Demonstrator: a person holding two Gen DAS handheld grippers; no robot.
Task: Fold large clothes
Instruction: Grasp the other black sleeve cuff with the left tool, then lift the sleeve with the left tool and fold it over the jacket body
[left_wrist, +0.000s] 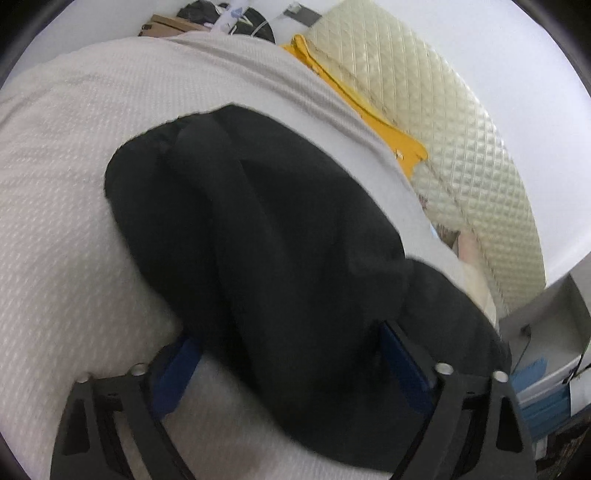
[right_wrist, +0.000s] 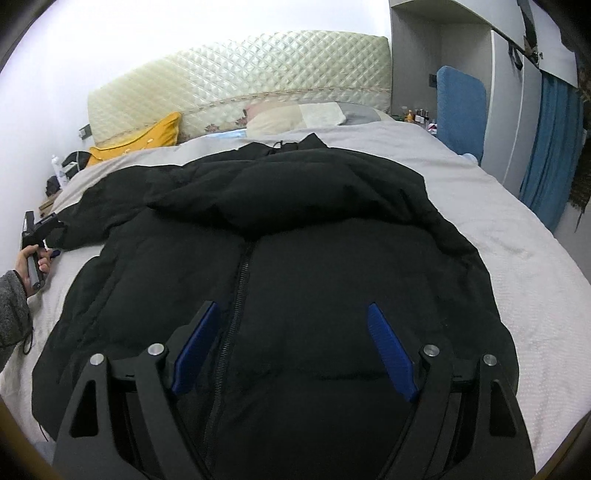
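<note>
The black jacket (right_wrist: 295, 258) lies spread front-up on the bed (right_wrist: 517, 240). The left tool (left_wrist: 291, 354) is open astride its sleeve (left_wrist: 240, 229); the right tool (right_wrist: 291, 347) hangs open over the zip. I'd pinch the cuff fully before folding inward

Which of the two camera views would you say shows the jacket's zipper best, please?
The right wrist view: there the zipper runs plainly up the front of the black jacket, spread on the bed. The left wrist view shows only a sleeve of it, close and blurred, with no zipper visible.
</note>
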